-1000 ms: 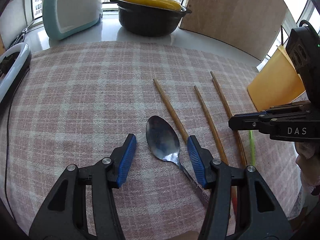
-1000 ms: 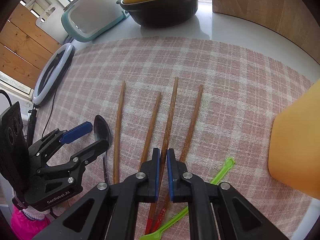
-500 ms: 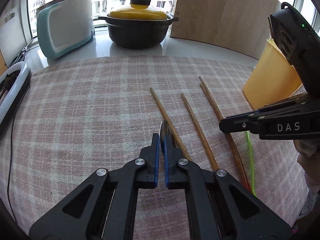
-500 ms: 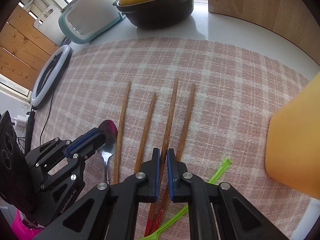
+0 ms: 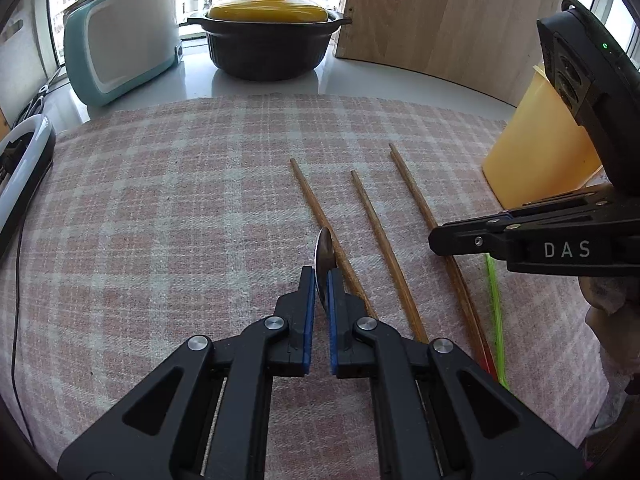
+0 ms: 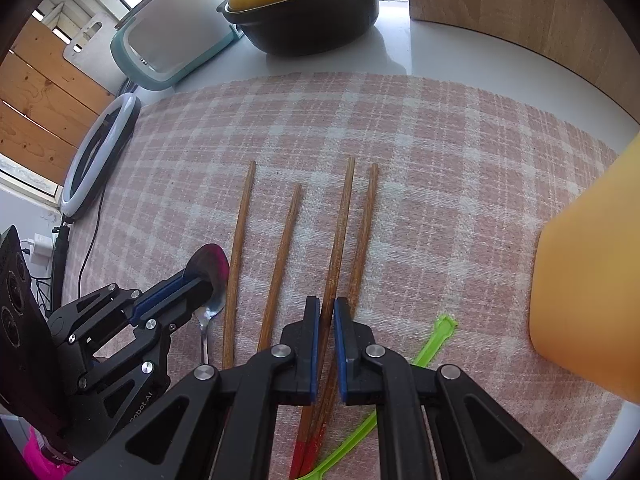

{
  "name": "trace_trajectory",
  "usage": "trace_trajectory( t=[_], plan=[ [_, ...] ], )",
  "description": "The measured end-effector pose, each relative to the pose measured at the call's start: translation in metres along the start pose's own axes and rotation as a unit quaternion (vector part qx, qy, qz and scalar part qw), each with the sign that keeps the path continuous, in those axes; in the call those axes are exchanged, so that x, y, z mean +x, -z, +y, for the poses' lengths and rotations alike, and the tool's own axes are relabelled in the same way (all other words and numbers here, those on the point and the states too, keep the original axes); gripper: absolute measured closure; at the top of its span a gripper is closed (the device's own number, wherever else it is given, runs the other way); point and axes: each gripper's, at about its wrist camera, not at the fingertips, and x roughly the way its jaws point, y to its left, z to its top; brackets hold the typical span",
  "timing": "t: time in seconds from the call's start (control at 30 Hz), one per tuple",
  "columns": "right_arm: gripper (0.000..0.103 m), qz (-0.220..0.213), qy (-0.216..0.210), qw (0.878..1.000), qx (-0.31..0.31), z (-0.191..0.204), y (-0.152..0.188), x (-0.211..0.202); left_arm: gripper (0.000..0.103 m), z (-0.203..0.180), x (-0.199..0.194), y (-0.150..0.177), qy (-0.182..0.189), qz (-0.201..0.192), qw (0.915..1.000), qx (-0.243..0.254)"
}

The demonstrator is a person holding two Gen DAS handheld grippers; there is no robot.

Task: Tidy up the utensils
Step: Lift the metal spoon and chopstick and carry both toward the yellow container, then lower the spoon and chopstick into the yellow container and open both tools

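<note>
Between the blue pads of the left claw (image 5: 321, 276) sits the metal spoon (image 6: 208, 268), pinched edge-on across its bowl; from the right wrist view the bowl is tipped up on its side while the handle trails down toward the checked cloth (image 5: 160, 220). Left claw: clamped on the spoon. Grip is on the bowl, not the handle, so the piece may pivot or slip when carried.

Just right of the spoon lie four wooden chopsticks (image 6: 280, 256), roughly parallel, tips pointing away. The nearest one runs touching or just beside the spoon bowl. The right claw (image 6: 327, 312) is clenched around one chopstick of the close right-hand pair; whether its neighbour is also caught I cannot tell, since the red-tipped ends cross beneath the claw. A green plastic pick (image 6: 432, 340) lies slantwise by those ends.

Well right of all this stands the yellow holder (image 5: 540, 156), likely the destination for the utensils. Beyond the cloth, on the tabletop (image 5: 360, 76): a black pot with a yellow lid (image 5: 268, 36), a teal appliance (image 5: 120, 40), a ring light (image 5: 24, 172) at left.

Judgement for the step in hand: lift the spoon straight up, clear of the adjacent chopstick, before any sideways travel. Keep it steady, pressure firm, and let the handle hang low so it enters the holder first. Keep the two claws from crossing paths.
</note>
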Motion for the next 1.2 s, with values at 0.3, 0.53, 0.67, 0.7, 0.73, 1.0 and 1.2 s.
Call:
trace_trajectory(
  t=[0.3,0.53,0.67,0.7,0.73,1.0,1.2],
  plan=[
    [0.099,0.004,-0.007,1.0,0.004,-0.001,-0.001,0.004,0.1,-0.015,0.006,0.0,-0.02,-0.001,0.9994,0.029],
    [0.099,-0.017,-0.02,1.0,0.001,-0.001,0.003,-0.011,0.103,-0.01,-0.011,-0.002,-0.009,-0.016,0.9997,0.014],
    [0.099,-0.045,-0.027,0.999,-0.011,0.001,0.007,-0.032,0.103,-0.009,-0.029,-0.005,-0.003,-0.036,0.9993,0.007],
    [0.099,-0.052,-0.029,0.998,-0.013,0.001,0.008,-0.037,0.103,-0.009,-0.035,-0.006,-0.001,-0.042,0.9991,0.005],
    [0.1,-0.058,-0.031,0.998,-0.015,0.001,0.01,-0.043,0.103,-0.009,-0.041,-0.008,0.0,-0.048,0.9988,0.003],
    [0.1,-0.121,-0.046,0.991,-0.024,-0.007,0.028,-0.093,0.103,-0.012,-0.083,-0.024,0.019,-0.097,0.9951,-0.007],
    [0.1,-0.173,-0.035,0.984,-0.038,-0.007,0.035,-0.127,0.103,-0.024,-0.099,-0.036,0.031,-0.12,0.9923,0.0]
  ],
)
